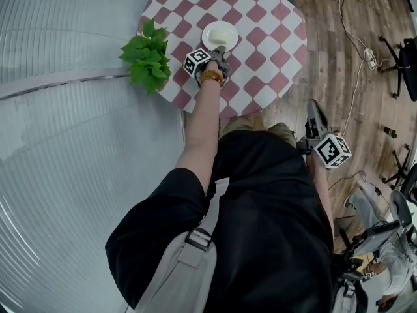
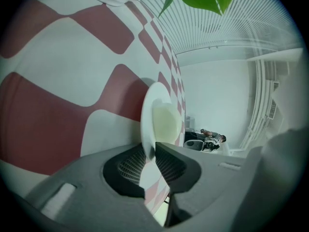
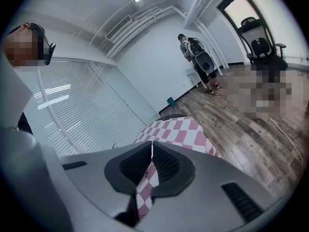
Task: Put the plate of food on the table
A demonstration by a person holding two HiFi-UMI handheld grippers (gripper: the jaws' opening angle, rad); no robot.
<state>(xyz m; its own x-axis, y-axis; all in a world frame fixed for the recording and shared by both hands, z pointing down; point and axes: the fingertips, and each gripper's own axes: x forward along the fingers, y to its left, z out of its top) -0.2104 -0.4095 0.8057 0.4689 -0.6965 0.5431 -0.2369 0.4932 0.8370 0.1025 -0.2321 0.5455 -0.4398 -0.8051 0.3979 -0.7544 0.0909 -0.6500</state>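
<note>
A white plate (image 1: 219, 34) with pale food lies on the round table (image 1: 260, 64) with its red-and-white checked cloth, near the far middle. My left gripper (image 1: 220, 49) reaches over the near edge to the plate's near rim. In the left gripper view the plate (image 2: 161, 122) has its rim between the jaws of the left gripper (image 2: 150, 151), which stand slightly apart and loose around it. My right gripper (image 1: 313, 106) hangs beside the person's hip, off the table. In the right gripper view its tips (image 3: 151, 146) meet with nothing between them.
A leafy green plant (image 1: 146, 57) stands at the table's left edge, close to the left gripper. A ribbed glass wall (image 1: 65, 142) runs along the left. Wooden floor with cables (image 1: 355, 77) and office chairs (image 1: 404, 57) lies to the right. A person (image 3: 195, 57) stands far off.
</note>
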